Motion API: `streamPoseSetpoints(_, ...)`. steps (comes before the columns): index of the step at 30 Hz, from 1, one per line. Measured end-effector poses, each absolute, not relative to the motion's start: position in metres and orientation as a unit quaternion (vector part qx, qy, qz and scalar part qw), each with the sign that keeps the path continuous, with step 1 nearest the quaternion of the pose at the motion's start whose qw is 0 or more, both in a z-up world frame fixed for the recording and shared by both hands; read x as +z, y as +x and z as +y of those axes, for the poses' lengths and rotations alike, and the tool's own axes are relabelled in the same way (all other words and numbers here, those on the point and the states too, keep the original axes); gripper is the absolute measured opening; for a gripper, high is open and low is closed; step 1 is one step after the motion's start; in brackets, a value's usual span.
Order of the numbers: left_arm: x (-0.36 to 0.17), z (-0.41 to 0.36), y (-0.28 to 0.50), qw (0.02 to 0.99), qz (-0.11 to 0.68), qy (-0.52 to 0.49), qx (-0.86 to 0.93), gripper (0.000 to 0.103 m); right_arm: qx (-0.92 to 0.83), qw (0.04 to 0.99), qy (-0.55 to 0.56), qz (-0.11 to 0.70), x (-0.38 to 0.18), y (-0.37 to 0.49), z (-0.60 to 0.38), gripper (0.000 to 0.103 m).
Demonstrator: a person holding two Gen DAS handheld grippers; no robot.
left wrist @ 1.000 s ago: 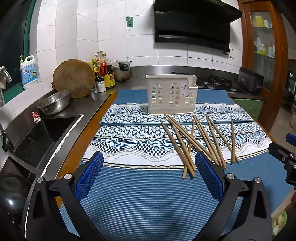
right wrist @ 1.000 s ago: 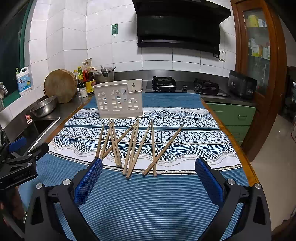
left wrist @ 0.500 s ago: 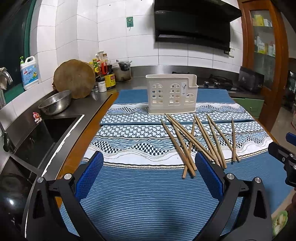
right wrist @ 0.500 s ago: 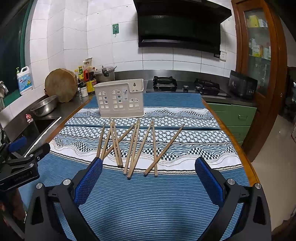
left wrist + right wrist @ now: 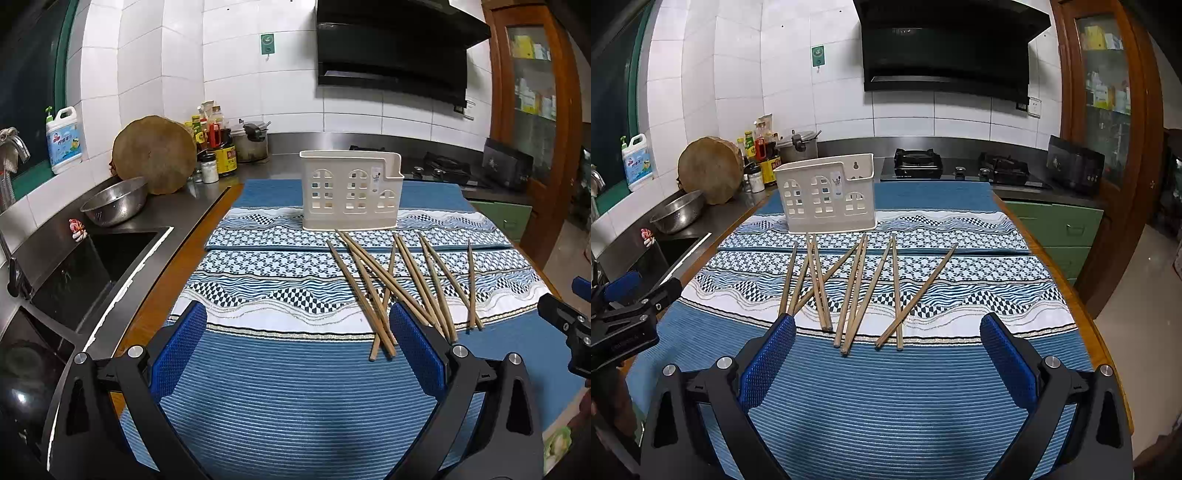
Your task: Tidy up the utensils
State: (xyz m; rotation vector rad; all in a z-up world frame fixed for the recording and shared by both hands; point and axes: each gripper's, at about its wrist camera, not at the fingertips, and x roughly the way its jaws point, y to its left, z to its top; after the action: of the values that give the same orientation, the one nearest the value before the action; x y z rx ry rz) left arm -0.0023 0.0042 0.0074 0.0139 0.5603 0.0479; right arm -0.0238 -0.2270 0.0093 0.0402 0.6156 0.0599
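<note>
Chopsticks of plain brown wood (image 5: 849,291) are left scattered, unmoved, just before the white perforated plastic holder (image 5: 827,194), while the left gripper (image 5: 295,347) and right gripper (image 5: 886,347) remain spread and empty, so sorting is judged unstarted.

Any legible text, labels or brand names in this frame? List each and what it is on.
None can be read for certain.
Detergent jug: label too blurred.
Sauce bottles: labels too small.
Green wall sign: a symbol, unreadable.
Sticker on the utensil holder: too small.
</note>
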Motion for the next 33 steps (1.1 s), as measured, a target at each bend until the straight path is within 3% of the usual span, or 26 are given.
streamPoseSetpoints(33,0.001,0.004,0.03,0.958,0.285,-0.002,0.026,0.097,0.031,0.946,0.027,0.323,-0.004,0.008,-0.235,0.096)
